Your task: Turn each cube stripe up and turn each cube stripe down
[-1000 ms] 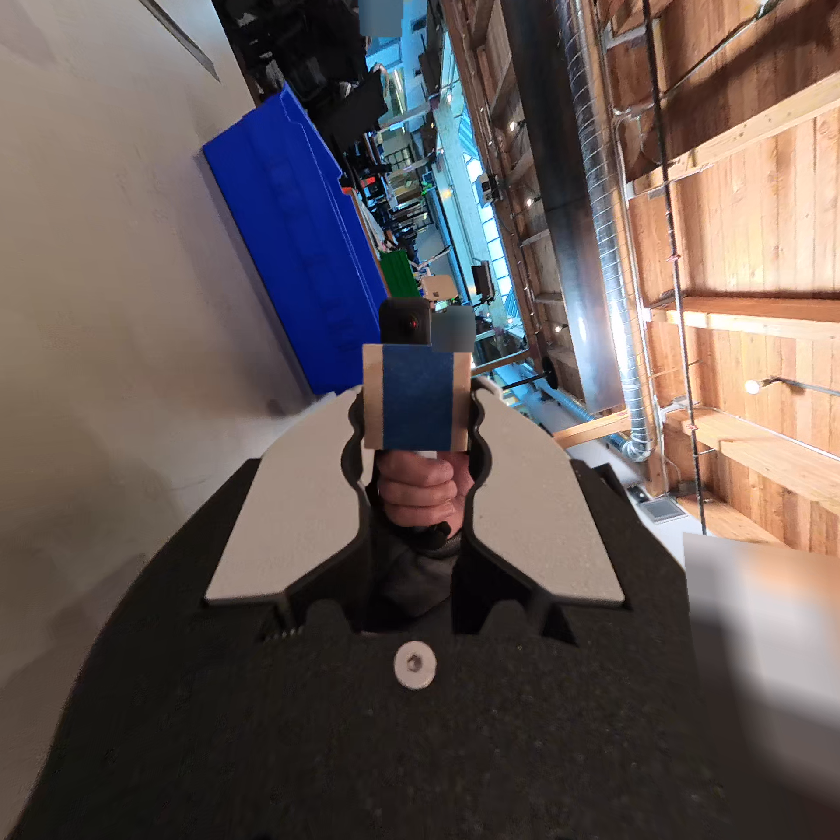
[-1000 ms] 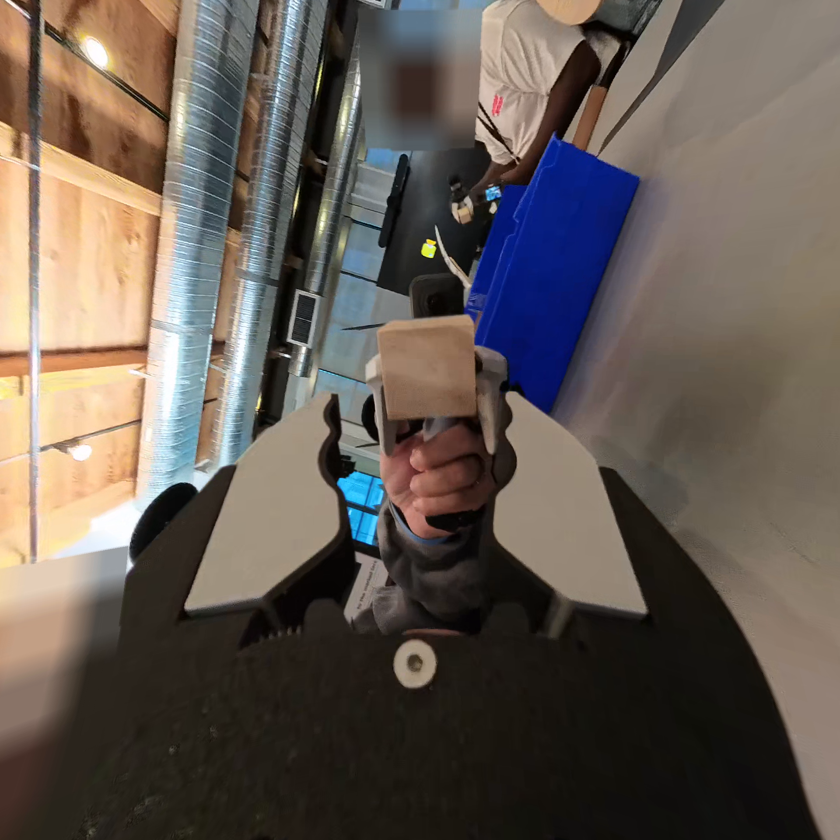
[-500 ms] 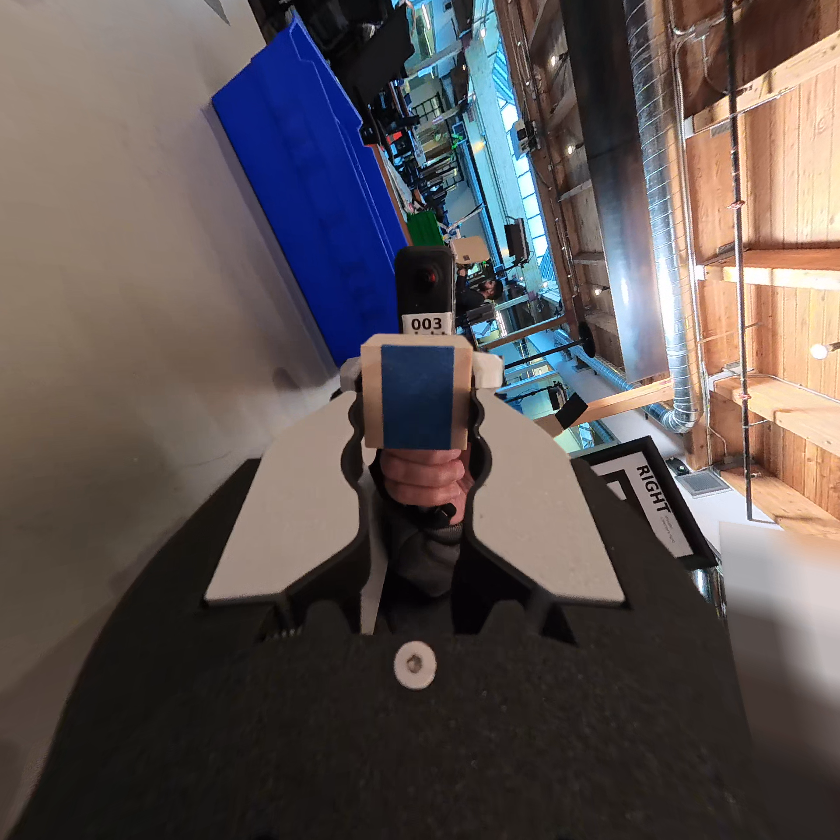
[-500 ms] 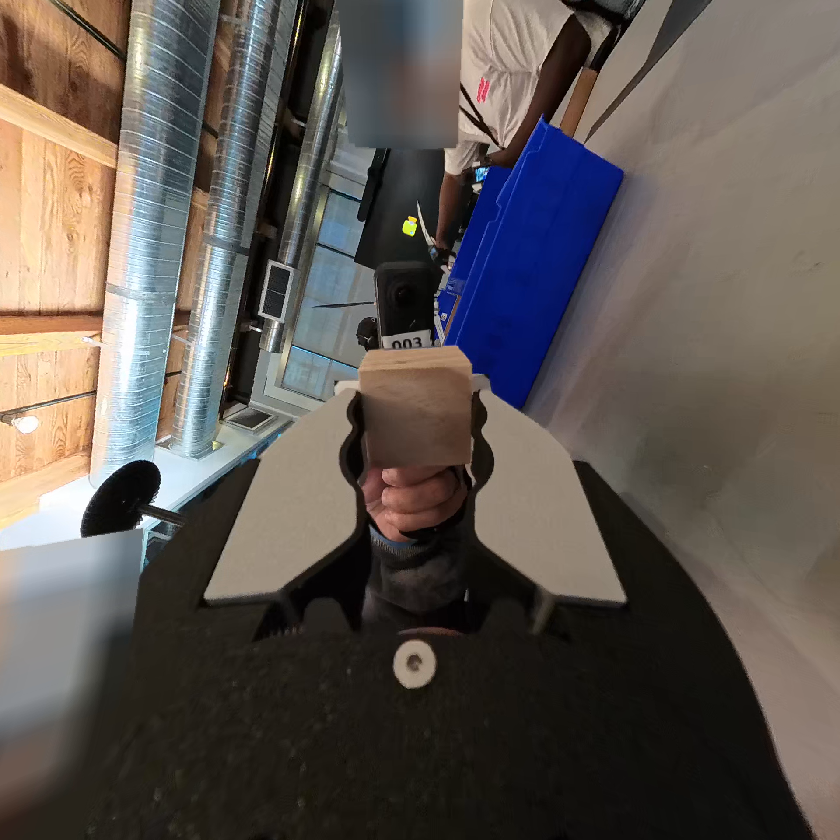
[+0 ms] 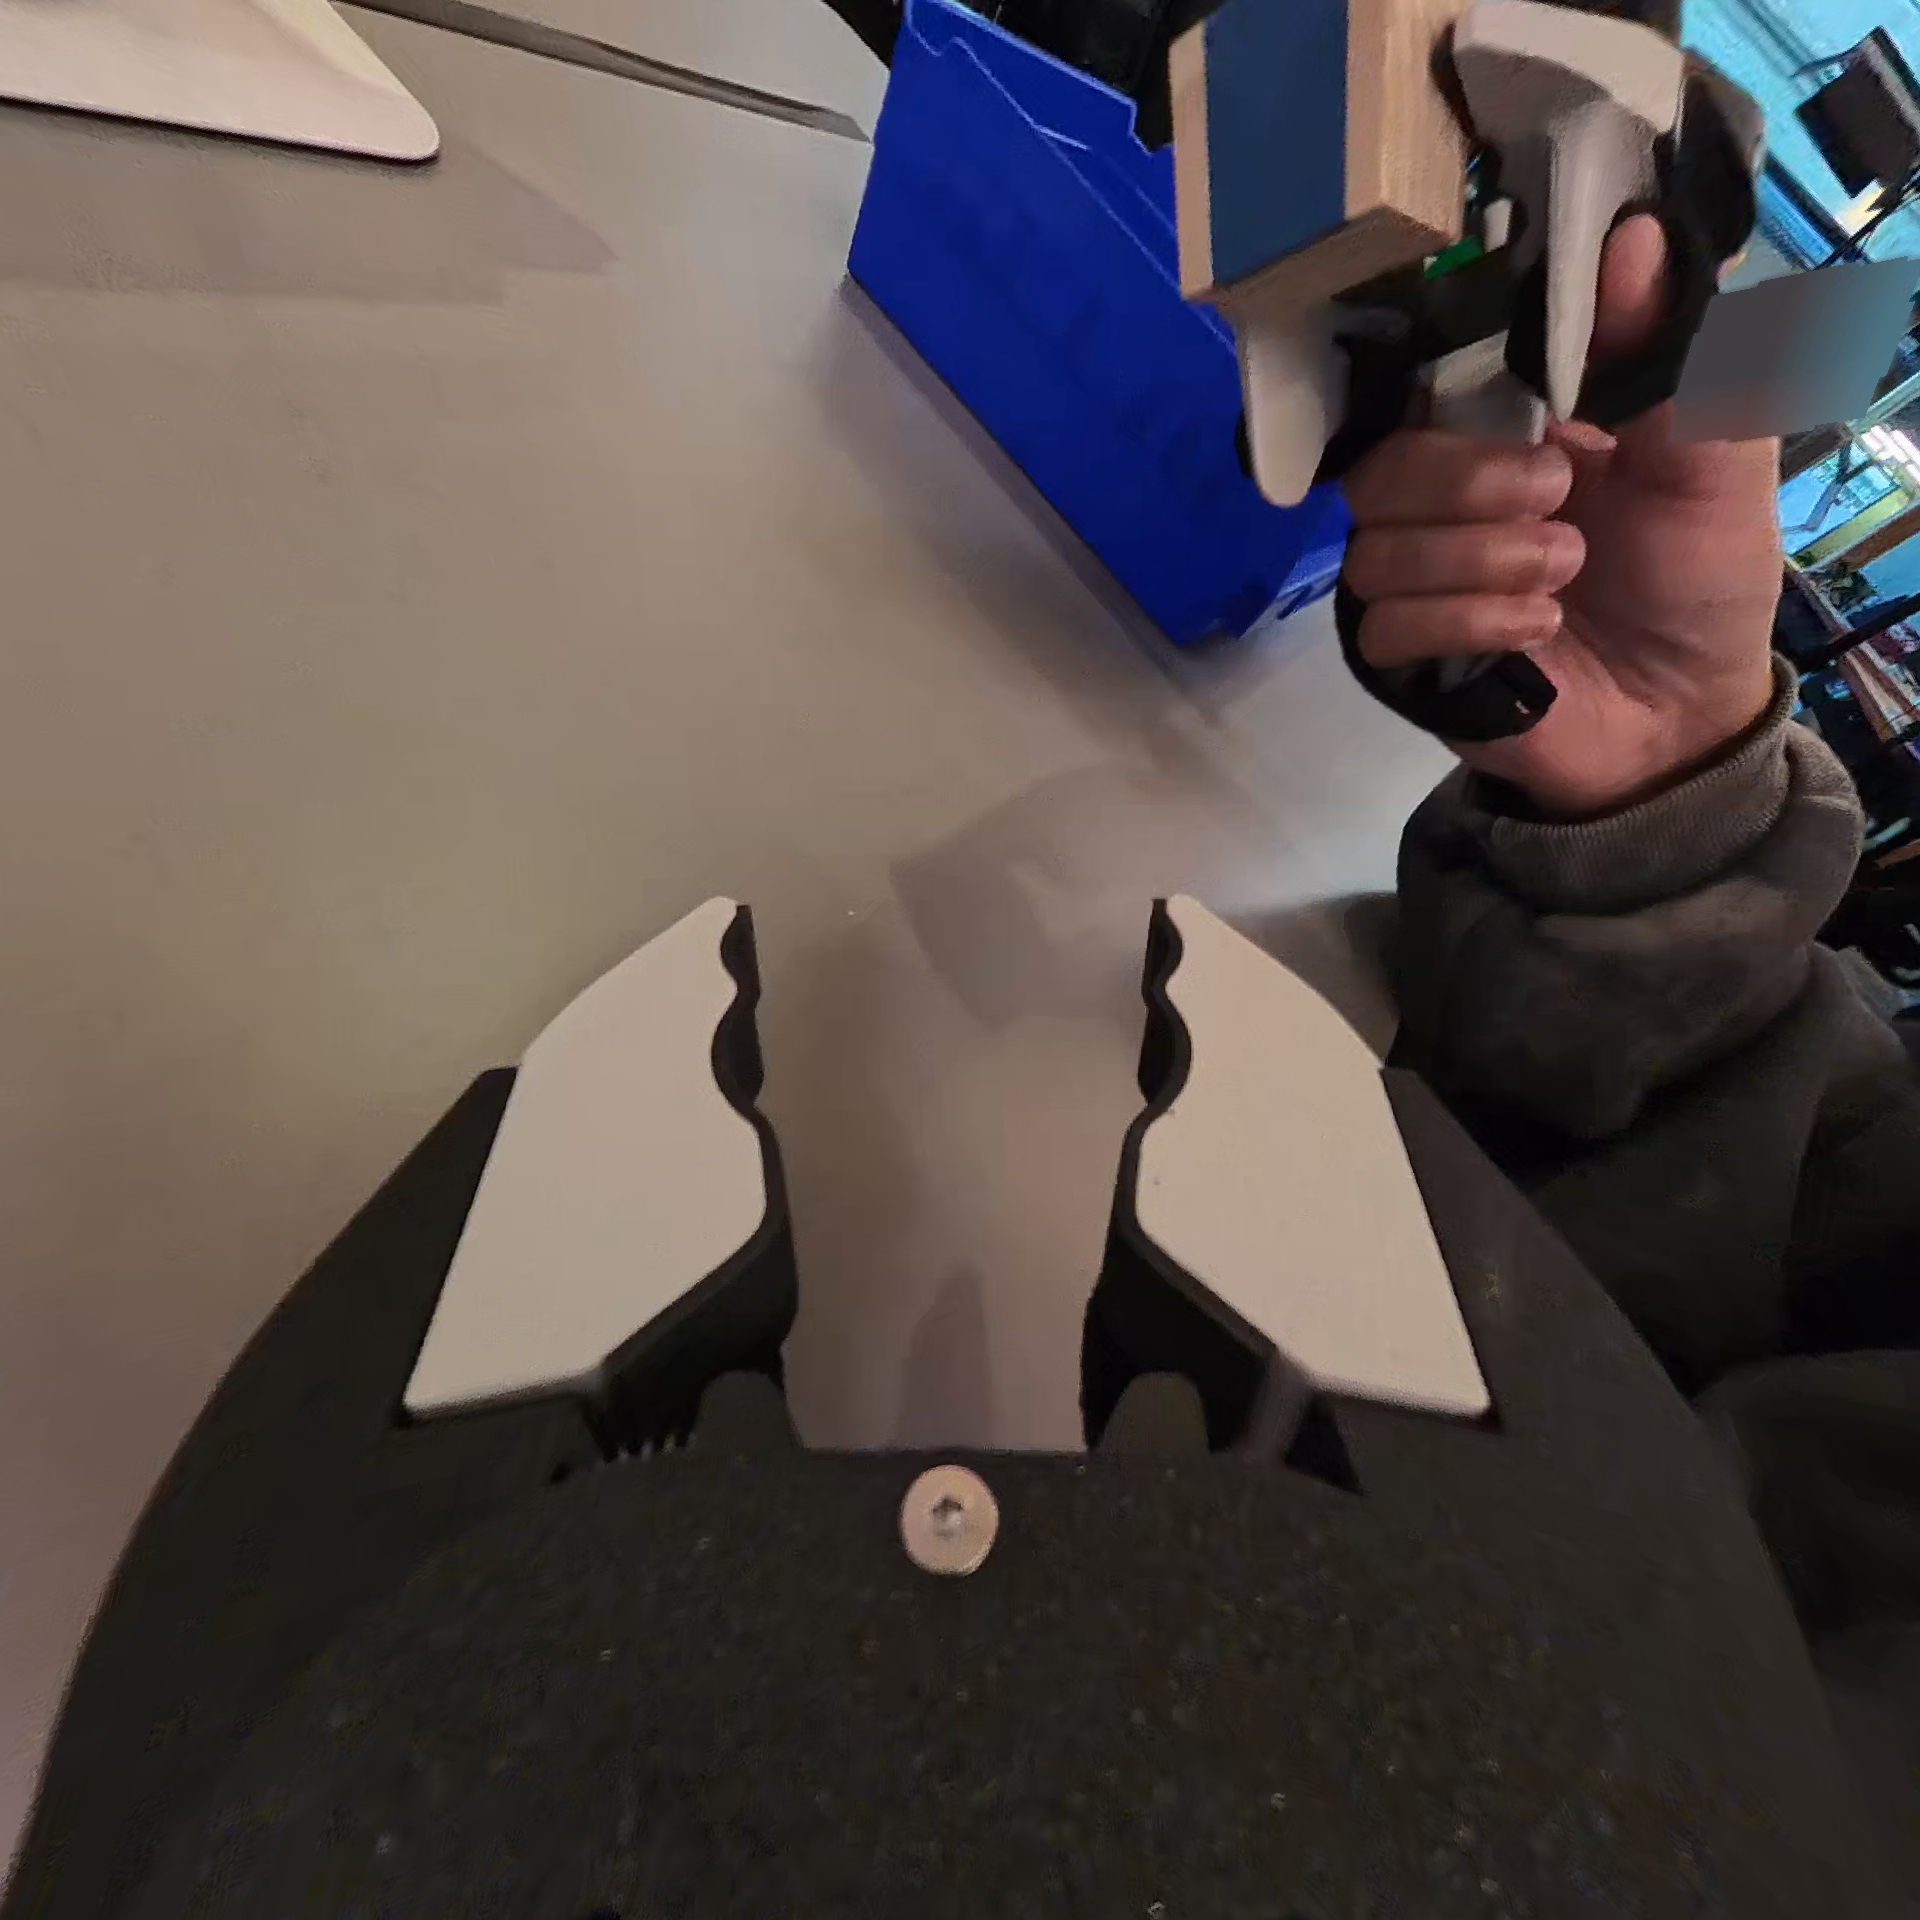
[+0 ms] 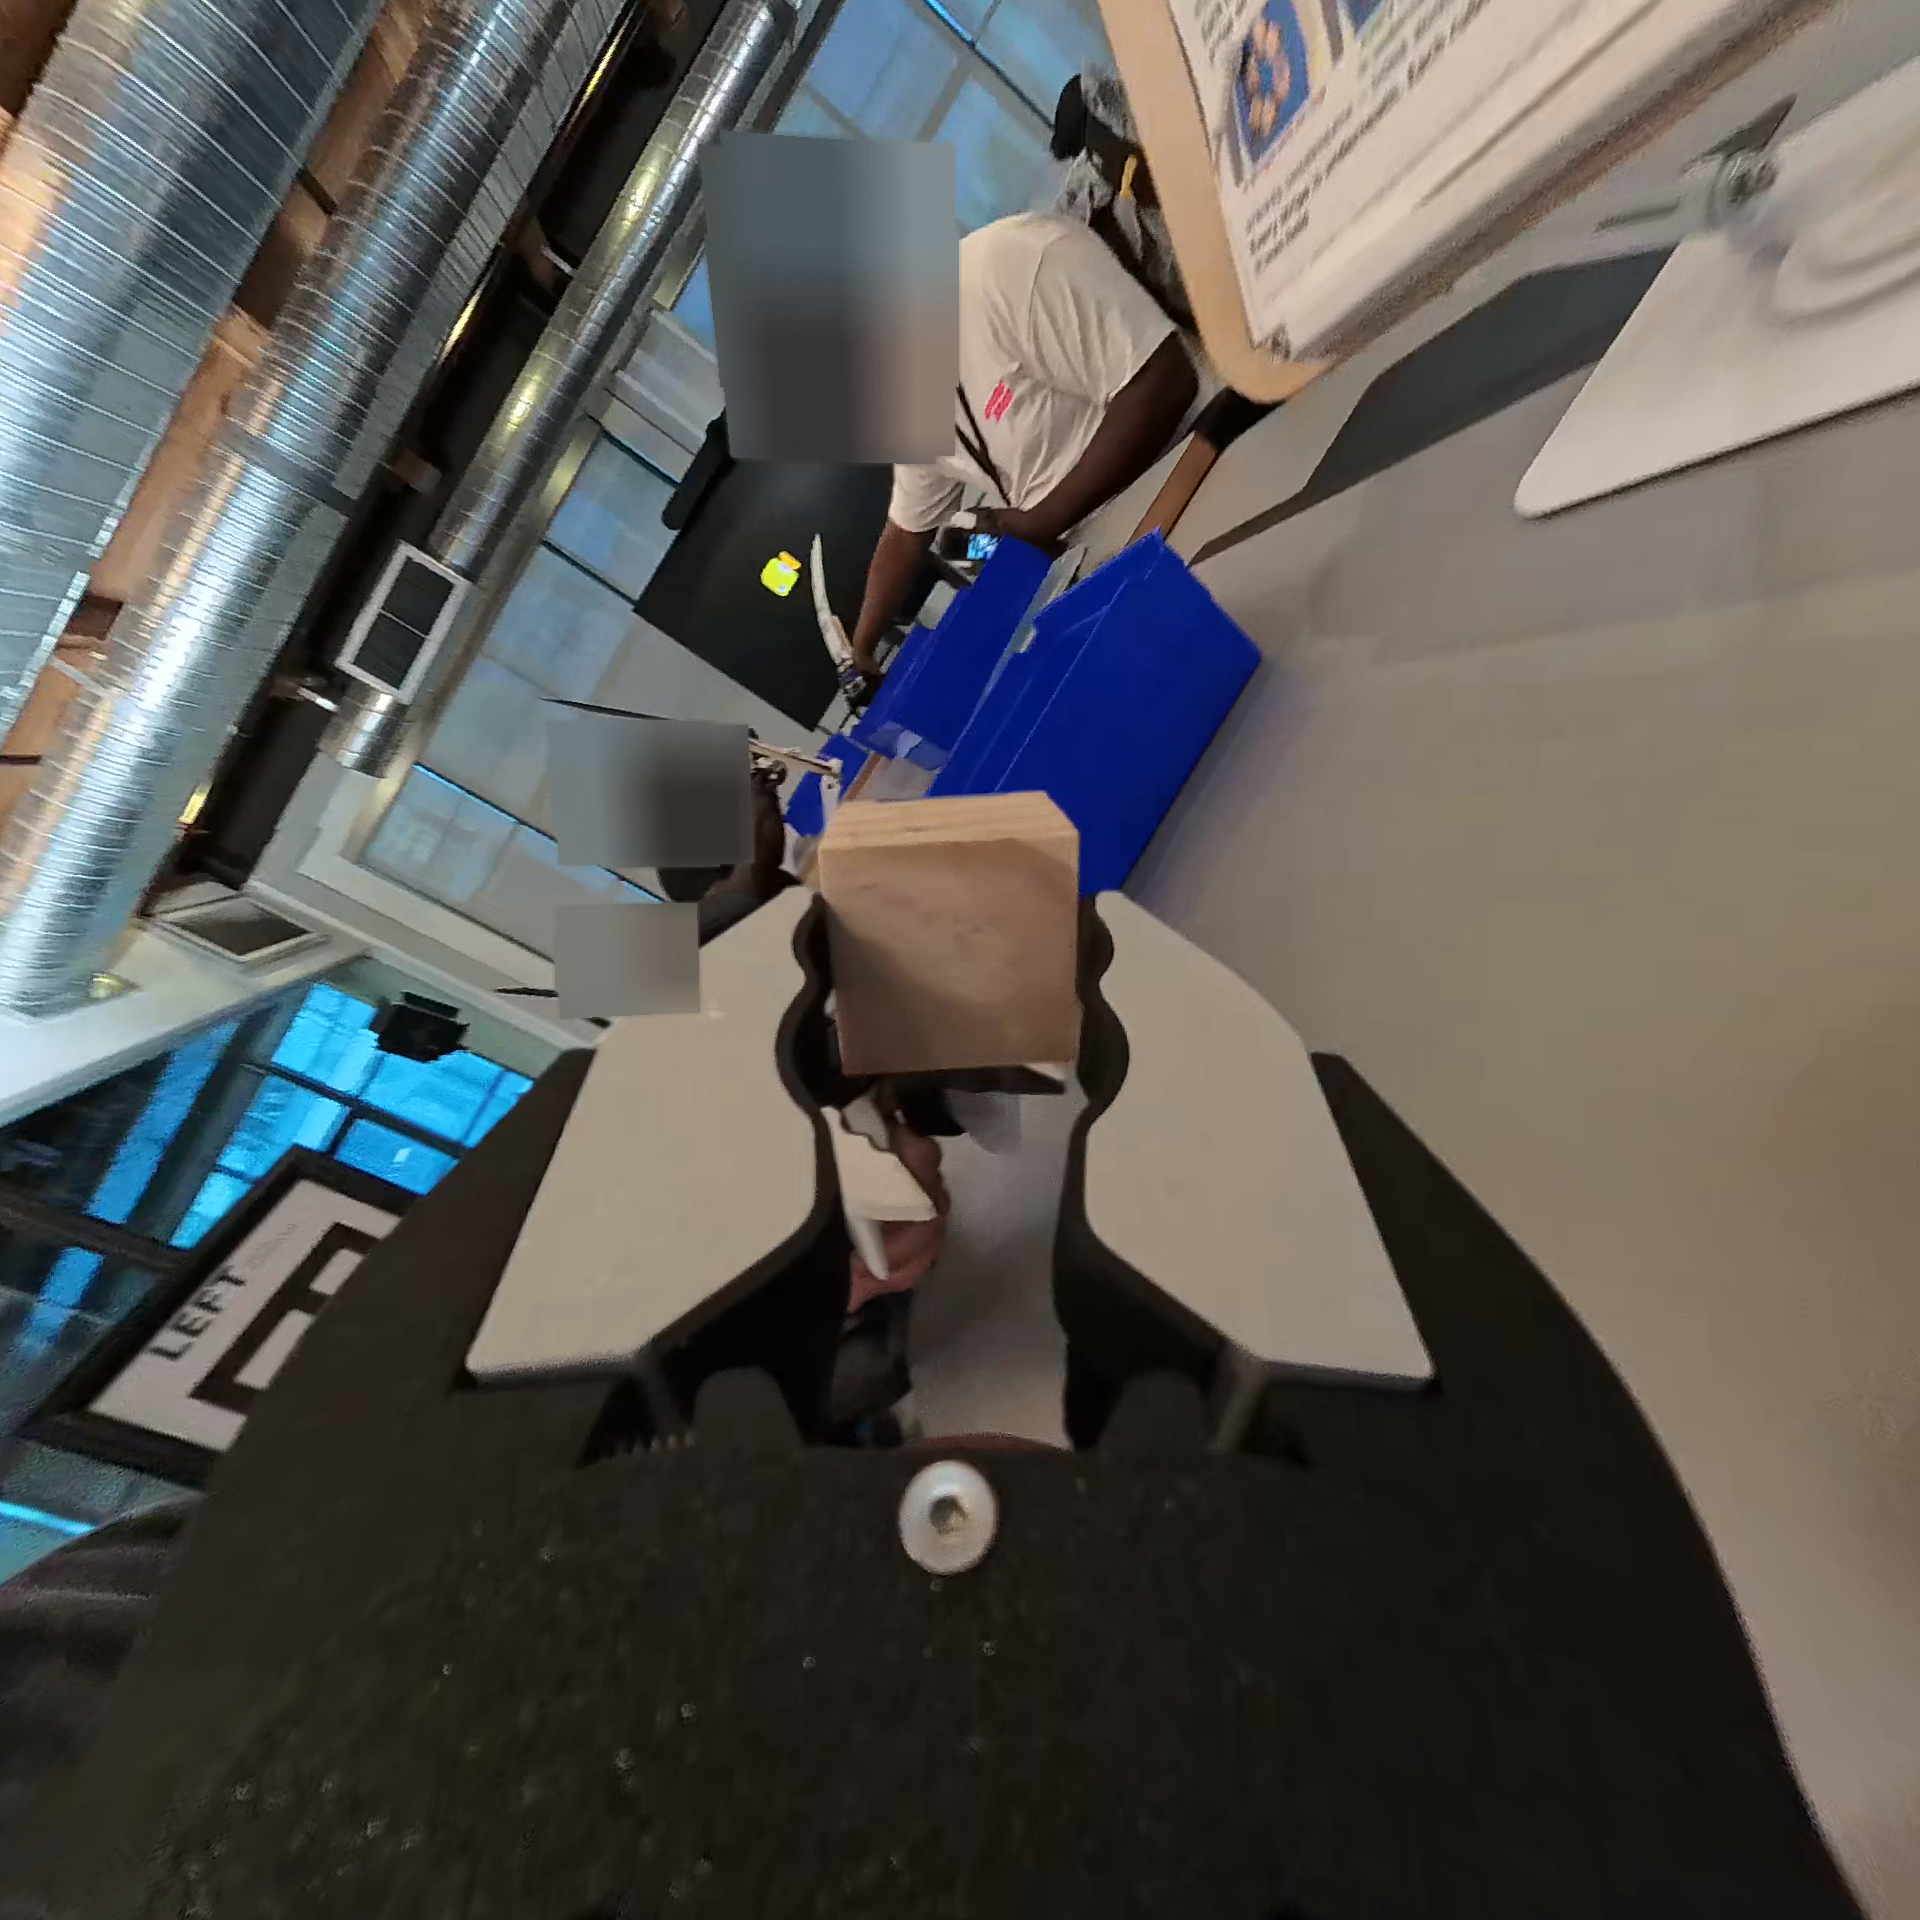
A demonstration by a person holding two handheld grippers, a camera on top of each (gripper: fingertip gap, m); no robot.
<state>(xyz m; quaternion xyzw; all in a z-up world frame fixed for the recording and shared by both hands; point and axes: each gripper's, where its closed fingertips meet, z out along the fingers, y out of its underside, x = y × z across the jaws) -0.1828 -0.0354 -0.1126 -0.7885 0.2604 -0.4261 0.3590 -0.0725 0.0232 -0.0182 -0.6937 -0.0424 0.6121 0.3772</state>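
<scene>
Matte black speckled gripper body (image 5: 935, 1714) with one silver hex screw (image 5: 948, 1531), two pale grey wedge-shaped jaws edged with wavy black rubber, a hand (image 5: 1558, 582) in a grey-brown knit sleeve (image 5: 1621, 935) with ribbed cuff

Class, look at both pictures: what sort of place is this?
Probably an open workshop or lab: bare metal ducts overhead, blue bins on a grey table, and another person working nearby.
</scene>
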